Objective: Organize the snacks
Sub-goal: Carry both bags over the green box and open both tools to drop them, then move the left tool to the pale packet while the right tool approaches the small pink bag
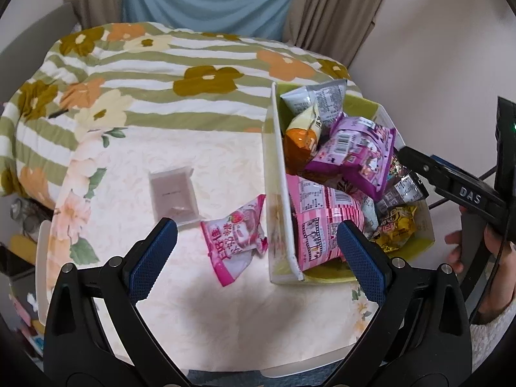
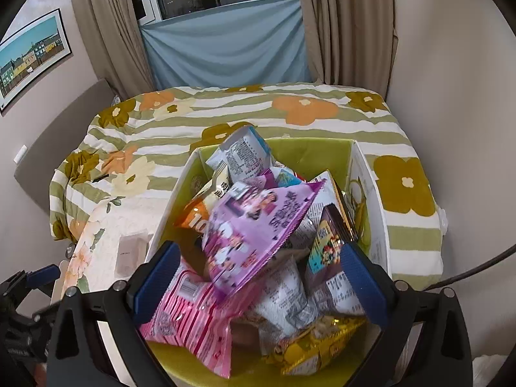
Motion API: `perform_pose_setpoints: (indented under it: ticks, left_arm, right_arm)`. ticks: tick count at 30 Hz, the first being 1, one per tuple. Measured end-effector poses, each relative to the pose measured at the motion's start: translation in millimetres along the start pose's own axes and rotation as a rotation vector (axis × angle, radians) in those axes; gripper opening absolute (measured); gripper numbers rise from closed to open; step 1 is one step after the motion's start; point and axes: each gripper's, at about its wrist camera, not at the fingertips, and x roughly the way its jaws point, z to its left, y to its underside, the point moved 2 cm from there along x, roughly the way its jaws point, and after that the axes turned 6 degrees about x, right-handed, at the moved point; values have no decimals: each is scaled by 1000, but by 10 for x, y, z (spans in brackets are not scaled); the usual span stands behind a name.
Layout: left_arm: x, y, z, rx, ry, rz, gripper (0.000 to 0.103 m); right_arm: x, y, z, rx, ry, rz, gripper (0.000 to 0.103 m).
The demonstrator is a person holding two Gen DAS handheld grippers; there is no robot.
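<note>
right hand-held gripper (image 2: 258, 277) gapes empty above the snack-filled box (image 2: 367, 174).

A striped quilt with orange and olive flowers (image 2: 300, 109) fills the middle of the frame, with a blue cloth (image 2: 225, 48) hanging between beige curtains (image 2: 348, 25) above it. A framed picture of coloured houses (image 2: 32, 54) hangs at the upper left. Left of centre, a small clear tray (image 1: 174, 193) lies on a pale floral tablecloth (image 1: 225, 306).

The box (image 2: 367, 193) holds a pile of packs, so the bottom ones are hidden. The purple pack (image 2: 251, 225) on top looks blurry. The box's near wall is cut off.
</note>
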Motion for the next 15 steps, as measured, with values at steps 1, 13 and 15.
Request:
perform_pose_setpoints:
  ticks: [1, 13, 15]
  left_arm:
    - [-19, -3, 17, -2, -1, -3, 99]
    - [-427, -55, 466, 7, -10, -90, 99]
    - [-480, -95, 591, 16, -5, -93, 99]
  right_arm:
    - [-26, 4, 12, 2, -1, -2, 99]
    - [-543, 24, 238, 30, -2, -87, 99]
    - [-618, 67, 372, 32, 5, -100, 99]
